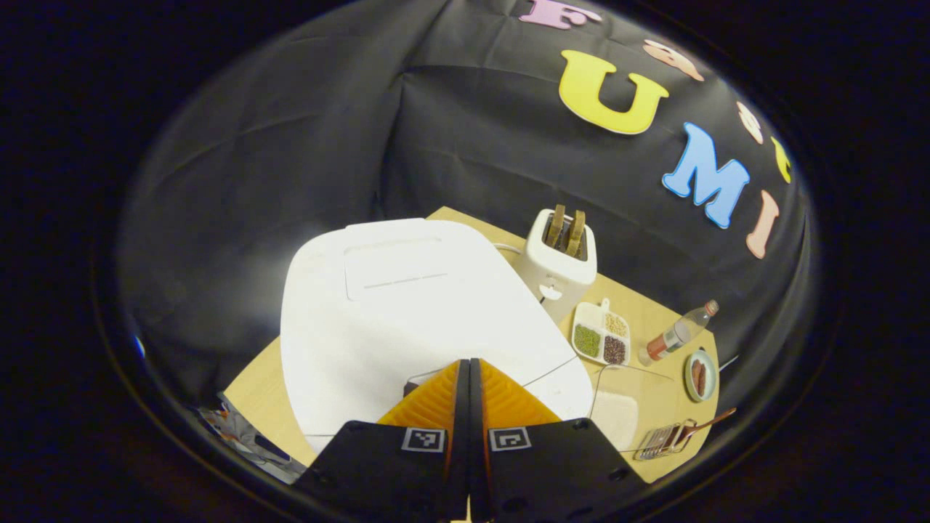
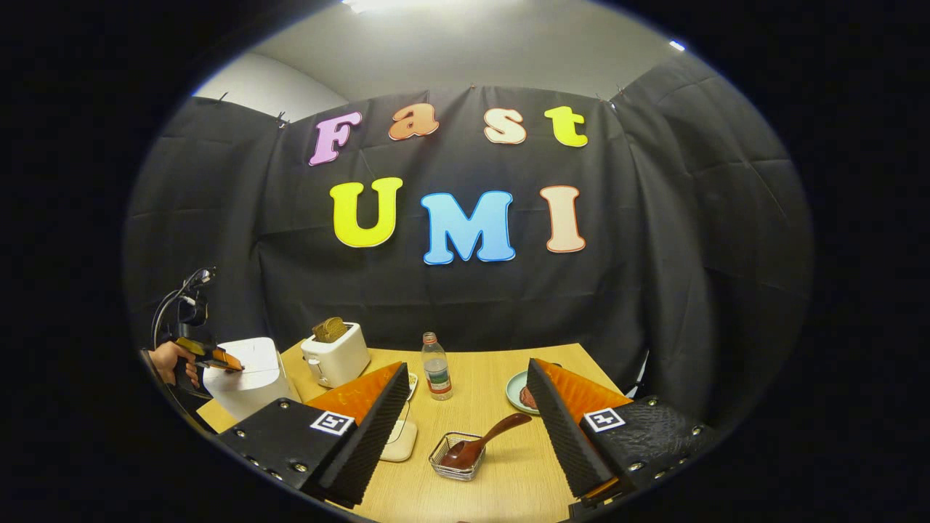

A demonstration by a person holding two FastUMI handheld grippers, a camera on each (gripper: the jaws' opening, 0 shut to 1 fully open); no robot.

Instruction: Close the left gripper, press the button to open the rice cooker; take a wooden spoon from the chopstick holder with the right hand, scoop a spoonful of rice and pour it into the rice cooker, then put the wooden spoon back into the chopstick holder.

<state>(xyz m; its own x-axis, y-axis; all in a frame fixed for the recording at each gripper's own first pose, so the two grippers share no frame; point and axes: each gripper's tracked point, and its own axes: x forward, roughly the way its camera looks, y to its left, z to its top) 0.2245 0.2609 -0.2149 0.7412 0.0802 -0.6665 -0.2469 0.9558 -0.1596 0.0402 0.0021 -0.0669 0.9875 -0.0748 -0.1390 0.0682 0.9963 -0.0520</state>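
Your cooker (image 1: 407, 319) sits lid-down at the table's (image 2: 501, 465) left end. Your left gripper (image 1: 468, 378), fingers pressed together, is over its front edge. Your right gripper (image 2: 468, 414) is spread wide, the spoon (image 2: 483, 442) in its holder (image 2: 454, 465) right of the cooker.

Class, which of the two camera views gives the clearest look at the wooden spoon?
The right gripper view: the wooden spoon lies near and unblocked, its bowl in the wire chopstick holder and its handle slanting up to the right. In the left gripper view the spoon is small and distorted near the table's far edge.
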